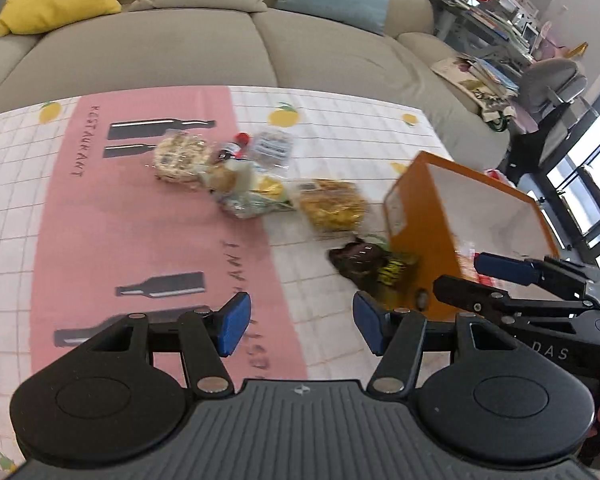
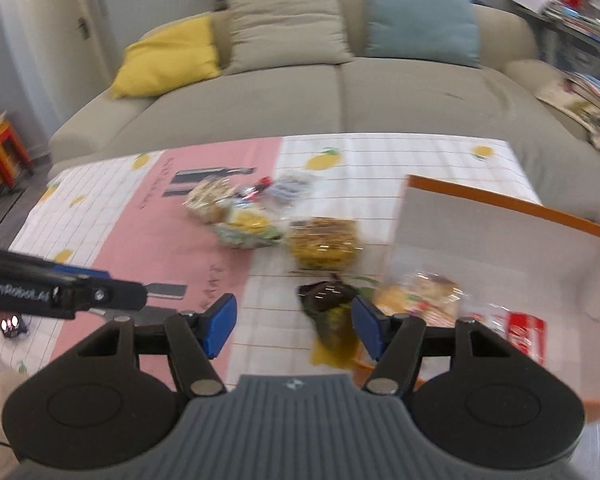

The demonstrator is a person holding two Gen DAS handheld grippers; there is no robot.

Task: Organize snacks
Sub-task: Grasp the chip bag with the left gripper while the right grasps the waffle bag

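Left wrist view. Left hand-held gripper (image 1: pixel 301 328) at lower centre, blue pads apart at a moderate width, nothing between them, only the pink and white checked cloth of the worktop (image 1: pixel 100 220) beneath. Right hand-held gripper (image 1: pixel 456 280) reaching in from the right edge, jaws parted, tips against the front of the orange box (image 1: pixel 414 216) at right of centre; whether anything was gripped there, impossible to tell. Loose snacks strung across the middle of the frame: a round cracker pack (image 1: pixel 178 156), a red-capped packet (image 1: pixel 236 146), a clear wrapped pack (image 1: pixel 274 148), a pale yellow bag (image 1: pixel 248 190), a golden pastry pack (image 1: pixel 332 204), and a dark wrapped snack (image 1: pixel 364 262) just beside the box. Beige sofa (image 1: pixel 204 48) along the top, with cushions.

Right wrist view. Right hand-held gripper (image 2: pixel 293 326) at lower centre, pads moderately apart, empty. Dark wrapped snack (image 2: pixel 330 300) lying just ahead of the right pad. Orange box (image 2: pixel 500 204) at right, white inside, holding a clear bag of biscuits (image 2: pixel 424 294) and a red packet (image 2: pixel 526 330). Golden pastry pack (image 2: pixel 324 242) near centre. Left hand-held gripper (image 2: pixel 164 289) entering from the left edge.
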